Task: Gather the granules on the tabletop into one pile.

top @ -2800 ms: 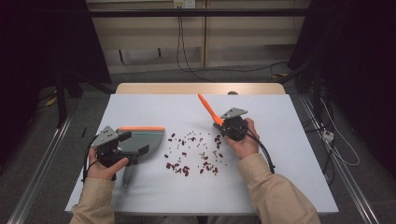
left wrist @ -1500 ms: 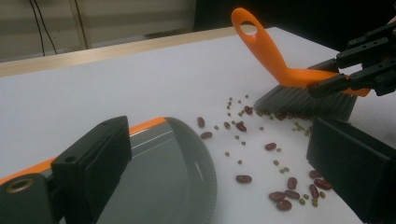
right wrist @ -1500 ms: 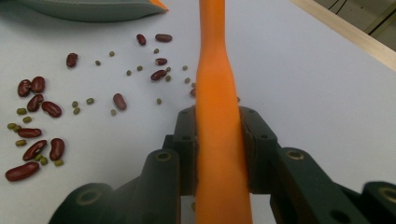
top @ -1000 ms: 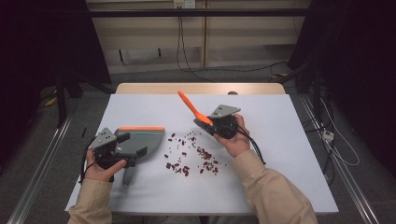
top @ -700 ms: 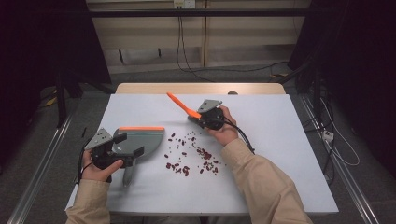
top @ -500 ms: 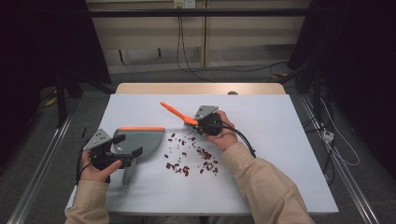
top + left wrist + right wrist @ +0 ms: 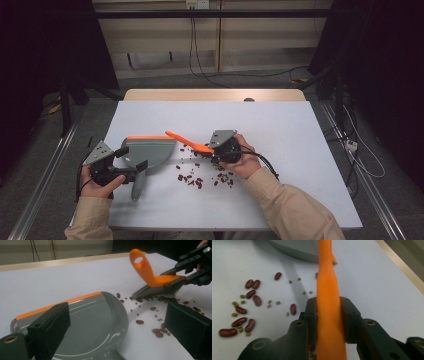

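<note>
Orange plastic runs the length of the small hand brush (image 7: 192, 145), its handle clamped between the closed jaws of the right gripper (image 7: 220, 152), bristles laid low against the scattered dark red beans and small green beans (image 7: 200, 179), seemingly to sweep them left; the grey plastic dustpan with an orange lip (image 7: 147, 152) lies flat just beside the spill, mouth turned to it, so the beans can be pushed straight in; the left gripper (image 7: 131, 172) holds the pan by its handle, though whether its jaws truly pinch it I cannot tell; the white table top (image 7: 300, 130) stands in a dim room, with cables hanging on the pale back wall (image 7: 150, 40).
</note>
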